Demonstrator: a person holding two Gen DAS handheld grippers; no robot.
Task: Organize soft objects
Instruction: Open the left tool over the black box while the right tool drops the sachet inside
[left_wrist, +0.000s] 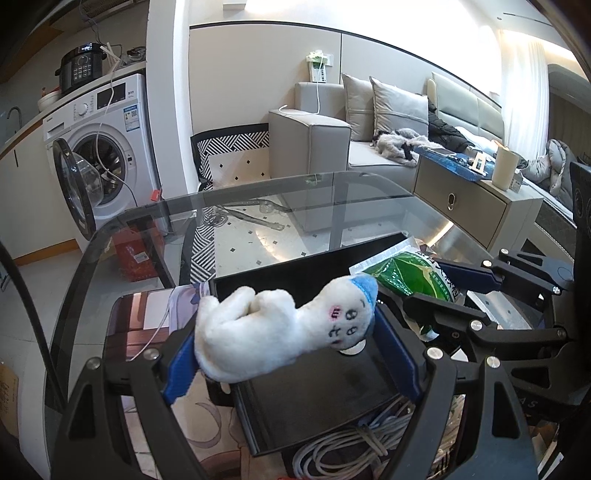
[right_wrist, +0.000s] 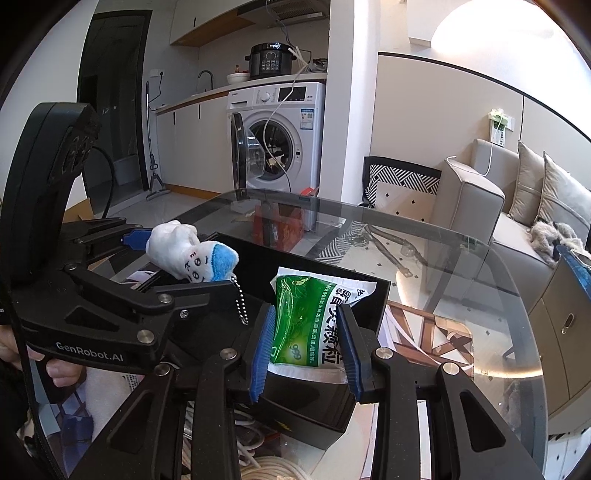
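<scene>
- My left claw (left_wrist: 291, 354) is pinching a white plush keychain toy with a blue cap and a stitched face (left_wrist: 273, 328), held crosswise between the blue pads, above the open black rectangular box (left_wrist: 280, 275) on the round glass table (left_wrist: 258, 195).
- From my right wrist view the same toy (right_wrist: 188, 254) hangs over the box's left side, its bead chain (right_wrist: 240, 302) dangling free.
- My right claw (right_wrist: 306, 347) is pinching a green-and-white soft foil sachet with printed characters (right_wrist: 314, 321), squeezed between both blue pads, over the black box (right_wrist: 373, 306).
- In the left wrist view that sachet (left_wrist: 406, 277) sits just beside the toy's capped head, with the right claw's black linkage (left_wrist: 517, 273) crowding the box's right edge.
- The two claws are close together over the box, each one's frame partly blocking the other's view.
- Under the glass lies a coil of pale cable (left_wrist: 351, 450).
- Beyond the table stand a white front-loading washing machine with its door open (right_wrist: 280, 136), a black pressure cooker on top (right_wrist: 269, 61), and a grey sofa with cushions (left_wrist: 369, 122).
</scene>
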